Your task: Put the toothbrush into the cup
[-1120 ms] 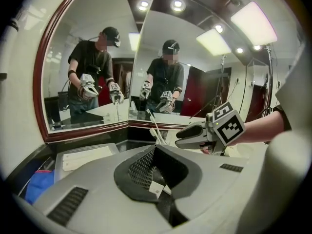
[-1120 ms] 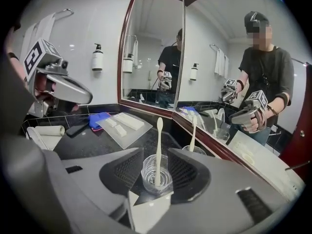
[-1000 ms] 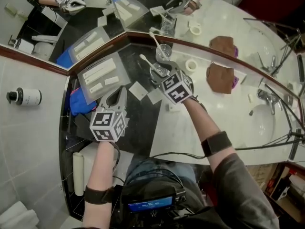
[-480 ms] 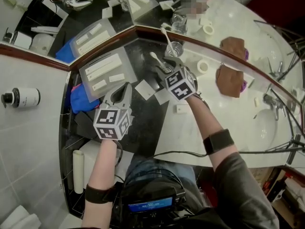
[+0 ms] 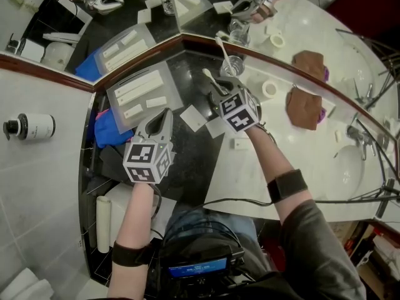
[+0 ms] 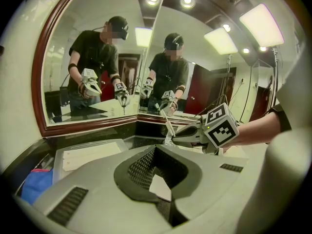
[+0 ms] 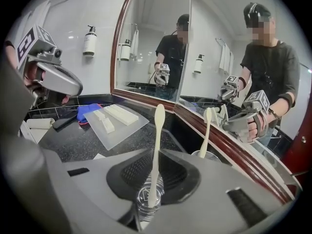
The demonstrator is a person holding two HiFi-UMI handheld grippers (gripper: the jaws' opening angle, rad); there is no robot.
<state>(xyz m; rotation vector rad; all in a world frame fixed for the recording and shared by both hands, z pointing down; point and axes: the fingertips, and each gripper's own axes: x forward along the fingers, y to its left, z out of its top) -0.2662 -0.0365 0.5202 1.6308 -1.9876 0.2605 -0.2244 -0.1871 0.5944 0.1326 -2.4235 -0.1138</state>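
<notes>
A cream toothbrush (image 7: 155, 145) stands upright in a small clear cup (image 7: 147, 201) on the dark counter in the mirror corner. My right gripper (image 7: 155, 156) has the cup low between its jaws, which have just been closing and now sit against its sides. In the head view the toothbrush (image 5: 211, 80) sticks up just beyond the right gripper (image 5: 220, 96), which hides most of the cup. My left gripper (image 5: 165, 116) hovers shut and empty over the dark counter to the left. From the left gripper (image 6: 155, 150) view, the right gripper (image 6: 191, 133) and the toothbrush (image 6: 166, 123) appear ahead.
A clear tray (image 5: 140, 92) with white packets lies at the back left beside a blue cloth (image 5: 105, 131). White paper squares (image 5: 192, 117) lie near the cup. A tape roll (image 5: 270, 89), a brown cloth (image 5: 304, 108) and a faucet (image 5: 352, 135) are to the right. Mirrors close off the back.
My right gripper has come forward and down over the cup and its jaws have closed in around it. The left gripper has barely shifted.
</notes>
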